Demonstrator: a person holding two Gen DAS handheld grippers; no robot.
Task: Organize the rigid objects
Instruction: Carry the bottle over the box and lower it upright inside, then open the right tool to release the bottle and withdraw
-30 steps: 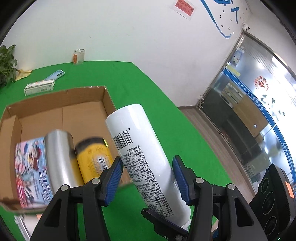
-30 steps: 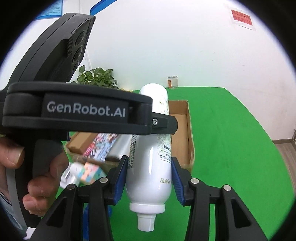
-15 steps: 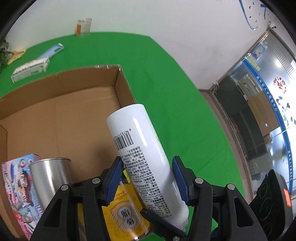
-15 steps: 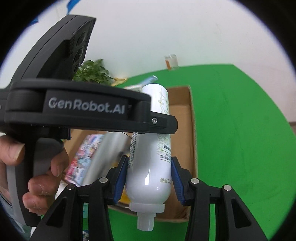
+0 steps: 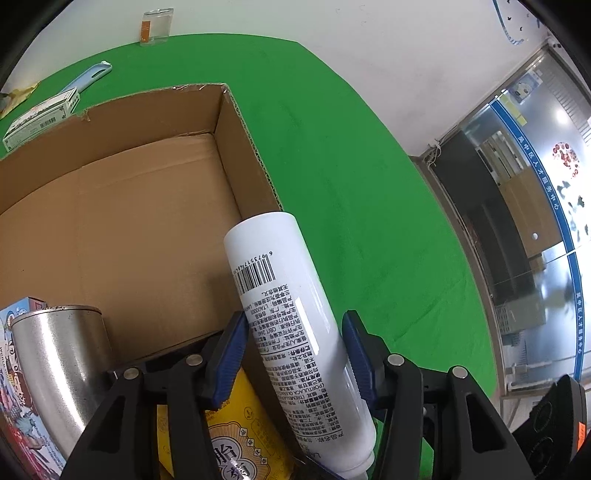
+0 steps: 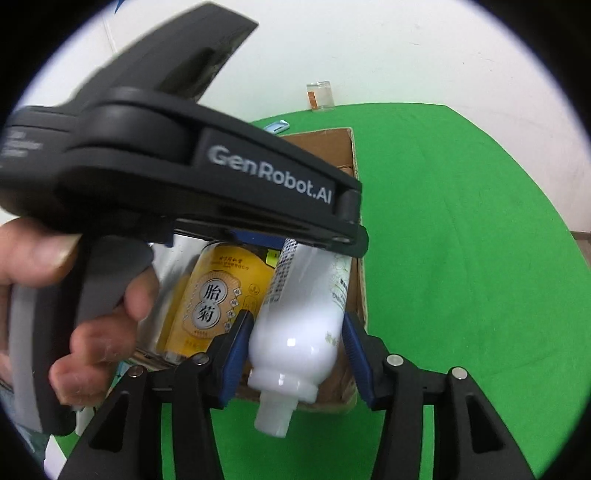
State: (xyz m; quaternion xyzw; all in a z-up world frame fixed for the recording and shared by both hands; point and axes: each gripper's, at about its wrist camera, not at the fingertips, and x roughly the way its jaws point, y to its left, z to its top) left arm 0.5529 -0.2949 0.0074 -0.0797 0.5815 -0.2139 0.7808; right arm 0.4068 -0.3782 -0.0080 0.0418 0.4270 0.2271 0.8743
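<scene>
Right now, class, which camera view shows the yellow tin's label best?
The right wrist view: the yellow tin faces the camera, its label mostly readable beside the white bottle. In the left wrist view the tin is cropped, hidden behind the left claw.

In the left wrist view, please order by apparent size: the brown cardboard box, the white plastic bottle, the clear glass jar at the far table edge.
1. Brown cardboard box, largest.
2. White plastic bottle, close to the camera, so enlarged.
3. Clear glass jar, smallest, but farthest away, so its true size against the bottle is unsure.
</scene>
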